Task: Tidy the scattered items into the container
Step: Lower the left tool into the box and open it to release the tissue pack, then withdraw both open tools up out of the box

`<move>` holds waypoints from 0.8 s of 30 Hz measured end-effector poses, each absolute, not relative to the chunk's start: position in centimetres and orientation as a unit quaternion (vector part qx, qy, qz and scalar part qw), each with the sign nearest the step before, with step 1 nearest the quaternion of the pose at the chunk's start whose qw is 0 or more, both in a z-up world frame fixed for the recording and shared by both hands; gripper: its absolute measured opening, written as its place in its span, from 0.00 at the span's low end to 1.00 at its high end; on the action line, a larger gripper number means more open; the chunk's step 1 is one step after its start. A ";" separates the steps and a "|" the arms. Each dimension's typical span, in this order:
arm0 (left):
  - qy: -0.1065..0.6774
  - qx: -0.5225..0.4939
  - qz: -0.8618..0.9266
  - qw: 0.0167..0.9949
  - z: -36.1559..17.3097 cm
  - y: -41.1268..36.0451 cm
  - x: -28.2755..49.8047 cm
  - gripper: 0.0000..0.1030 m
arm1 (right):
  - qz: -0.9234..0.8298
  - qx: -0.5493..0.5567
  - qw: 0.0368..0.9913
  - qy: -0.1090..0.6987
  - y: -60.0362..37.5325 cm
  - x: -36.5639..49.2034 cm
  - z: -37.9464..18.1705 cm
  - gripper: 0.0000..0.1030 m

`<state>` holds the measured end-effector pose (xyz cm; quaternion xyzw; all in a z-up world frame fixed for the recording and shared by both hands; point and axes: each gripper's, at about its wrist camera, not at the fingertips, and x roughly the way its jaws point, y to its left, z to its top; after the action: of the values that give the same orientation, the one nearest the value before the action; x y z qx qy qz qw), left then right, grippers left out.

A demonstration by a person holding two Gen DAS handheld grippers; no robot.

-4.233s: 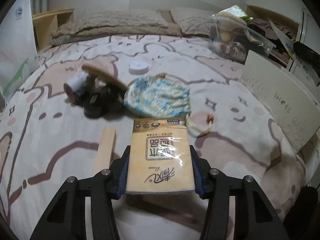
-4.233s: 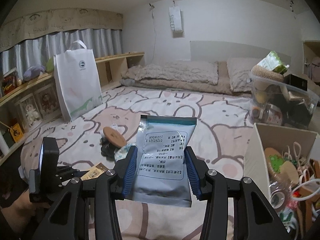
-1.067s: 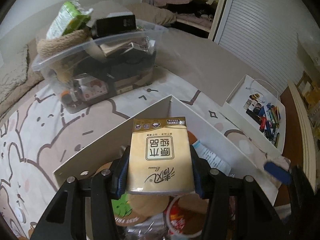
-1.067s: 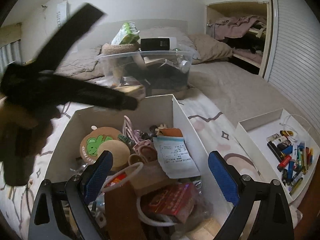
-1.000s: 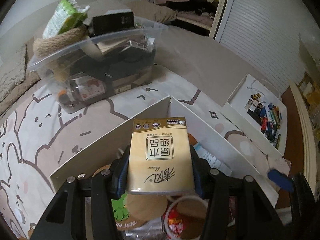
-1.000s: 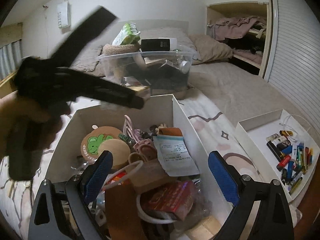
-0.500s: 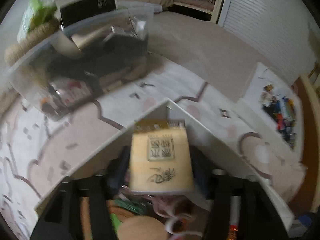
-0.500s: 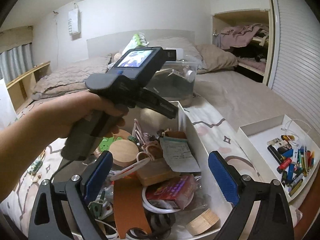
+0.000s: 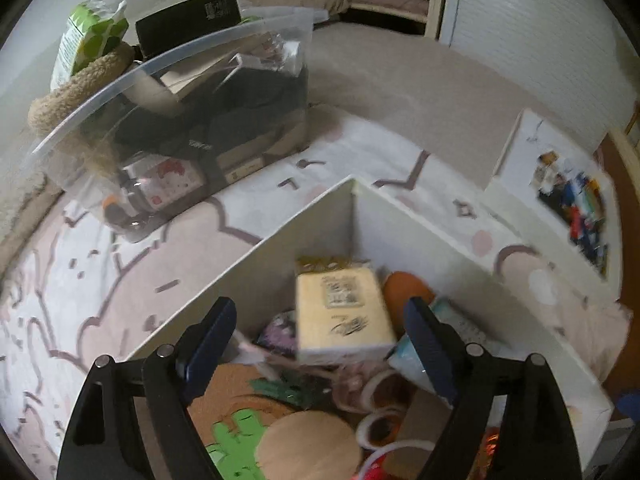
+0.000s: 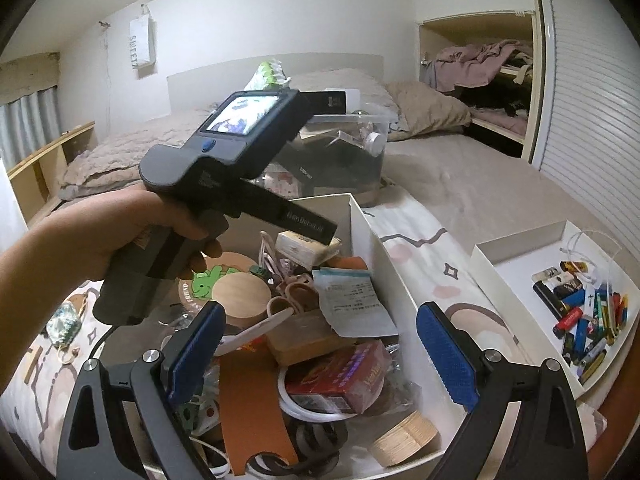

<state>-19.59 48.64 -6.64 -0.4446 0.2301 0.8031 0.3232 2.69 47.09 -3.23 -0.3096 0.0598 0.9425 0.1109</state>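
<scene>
Our left claw (image 9: 318,320) hangs wide open, and our tissue pack (image 9: 342,312) sits loose in the white box (image 9: 256,268). Our right claw (image 10: 320,344) gapes empty. We think that tall pile could spill.

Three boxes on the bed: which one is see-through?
The clear plastic bin behind the white box. Its contents show through its walls; the white box and the shallow lighter tray are opaque.

My left gripper (image 9: 320,328) pointed steeply down, its jaws spread wide with nothing pressed between them. My left hand (image 10: 132,236) gripped its handle at nine o'clock. My right gripper (image 10: 320,348) hung wide open, empty.
</scene>
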 end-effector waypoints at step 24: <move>0.355 -0.377 0.818 0.250 -8.2 48.1 -18.5 0.90 | 0.942 -0.308 0.119 0.063 47.6 3.1 -3.3 0.93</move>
<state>-18.52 48.13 -8.22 -0.3765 0.3553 0.8181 0.2503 3.12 47.63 -3.32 -0.3085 0.0629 0.9417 0.1189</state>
